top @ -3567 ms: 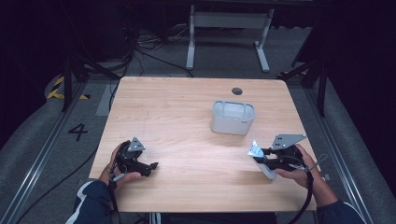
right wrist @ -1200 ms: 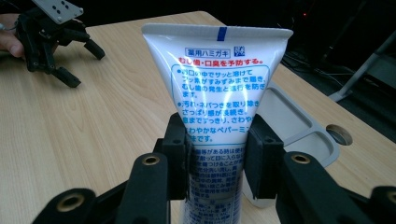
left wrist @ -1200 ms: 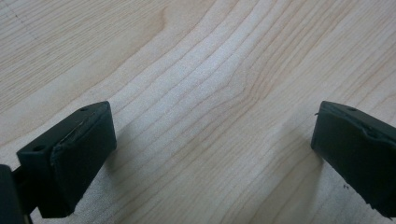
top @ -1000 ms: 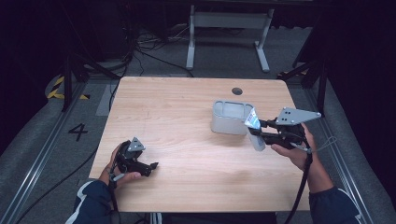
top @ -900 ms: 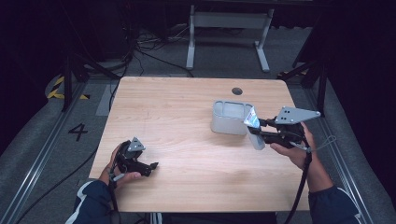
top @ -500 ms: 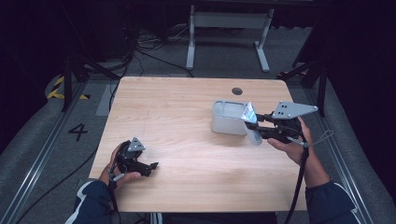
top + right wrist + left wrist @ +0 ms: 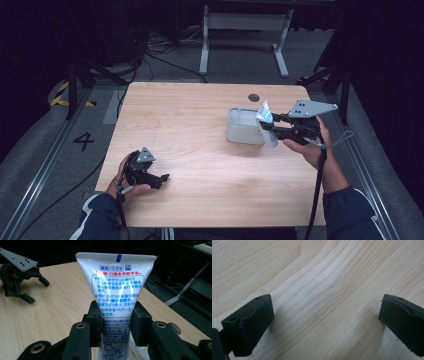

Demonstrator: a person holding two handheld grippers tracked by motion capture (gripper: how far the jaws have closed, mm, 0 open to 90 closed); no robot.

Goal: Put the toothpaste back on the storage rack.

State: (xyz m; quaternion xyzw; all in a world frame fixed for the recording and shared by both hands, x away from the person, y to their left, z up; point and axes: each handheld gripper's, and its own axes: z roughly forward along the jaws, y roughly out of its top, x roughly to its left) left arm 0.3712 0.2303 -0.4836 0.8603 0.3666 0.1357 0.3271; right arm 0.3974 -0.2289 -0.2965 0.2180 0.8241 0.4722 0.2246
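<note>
**Toothpaste tube held at the bin's right edge**

A grey rectangular bin [image 7: 244,127] stands open-topped on the right half of the wooden table [image 7: 200,130]; what lies inside cannot be told. The right gripper [image 7: 266,128] clamps a white toothpaste tube [image 7: 117,297] at mid-body, its flat crimped end up, blue and red Japanese print showing, just beside the bin's right wall. The left gripper [image 7: 161,180] rests near the table's front-left, jaws spread wide over bare wood, holding nothing.
</note>
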